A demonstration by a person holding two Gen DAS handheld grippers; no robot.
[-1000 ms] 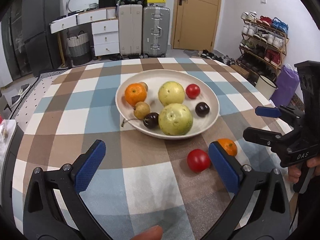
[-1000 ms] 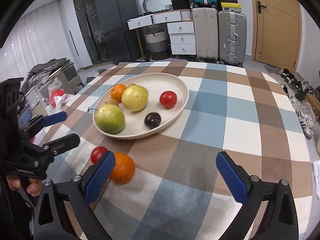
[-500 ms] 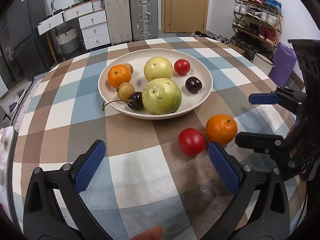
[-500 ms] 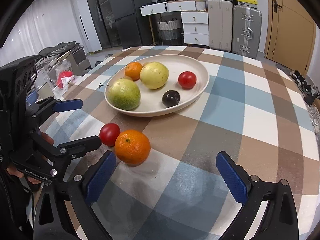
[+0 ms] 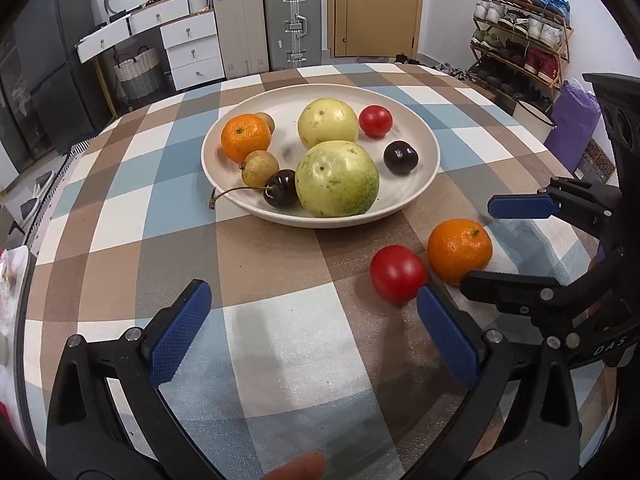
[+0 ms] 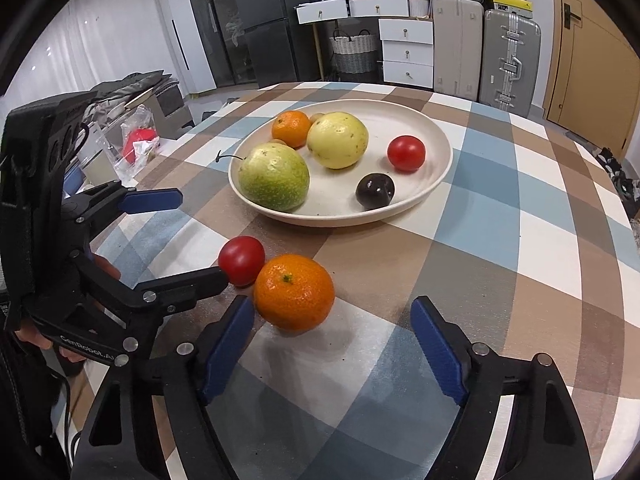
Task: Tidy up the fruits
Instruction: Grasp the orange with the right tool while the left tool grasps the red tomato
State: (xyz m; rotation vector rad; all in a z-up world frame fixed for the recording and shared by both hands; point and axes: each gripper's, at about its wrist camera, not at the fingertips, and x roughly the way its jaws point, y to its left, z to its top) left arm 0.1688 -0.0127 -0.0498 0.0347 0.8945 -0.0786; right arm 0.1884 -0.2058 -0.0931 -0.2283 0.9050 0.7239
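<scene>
2 strays on the tabletop (image 5: 280,344) beside the plate (image 5: 424,184): orange (image 6: 294,291) and tomato (image 6: 241,260), touching. Right tool (image 6: 332,344) spread wide, empty, orange just ahead. Left tool (image 5: 308,332) also spread, empty, tomato at its right pad. Risk: closing on either nudges its neighbour rolling; the tools may clash.

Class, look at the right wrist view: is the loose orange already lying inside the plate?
No, the loose orange sits on the checked tablecloth, outside the plate.
</scene>
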